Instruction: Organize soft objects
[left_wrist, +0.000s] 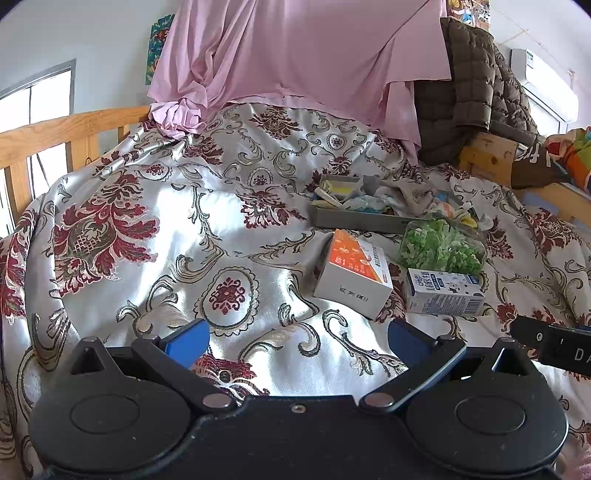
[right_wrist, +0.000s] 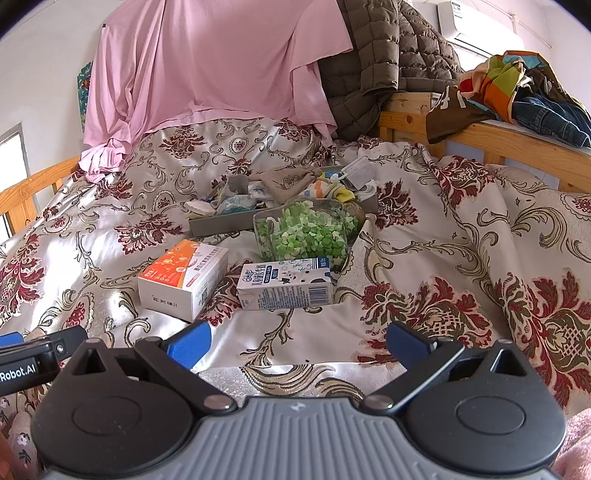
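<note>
A: Left wrist view first. Your left gripper (left_wrist: 297, 341) hangs low over the quilt (left_wrist: 155, 236), fingers (left_wrist: 188, 341) spread wide, nothing between them.

B: And the soft stuff?

A: Socks (left_wrist: 410, 197) piled in the grey tray (left_wrist: 354, 219), well ahead of you and to the right, on the bed. Just in front of the tray: orange box (left_wrist: 352, 273), green-bead tub (left_wrist: 441, 245), milk carton (left_wrist: 443, 291). The carton sits right beside the box, with the tub just behind it. Tip of your right gripper (left_wrist: 554, 345) pokes in at the right edge.

B: Background?

A: Pink sheet (left_wrist: 295, 51) draped at the head end, brown jacket (left_wrist: 469, 92) over the wooden rail to its right.

B: Right wrist view.

A: Your right gripper (right_wrist: 297, 341) also low over the quilt (right_wrist: 461, 229), fingers (right_wrist: 408, 339) spread, holding nothing. Tray (right_wrist: 221, 223) straight ahead, far side of the clutter; socks (right_wrist: 288, 188) heaped in it, a yellow one (right_wrist: 345, 194) at the right end. A clear plastic piece (right_wrist: 356, 170) rests on the pile; can't tell what it is.

B: Clutter order?

A: Tub (right_wrist: 306, 230) touches the tray front. Carton (right_wrist: 286, 282) lies on its side, just in front of the tub. Box (right_wrist: 184, 277) to the left of the carton, close by. Your left gripper (right_wrist: 33, 356) shows at the left edge. Clothes (right_wrist: 517, 92) heaped on the rail, upper right.
</note>
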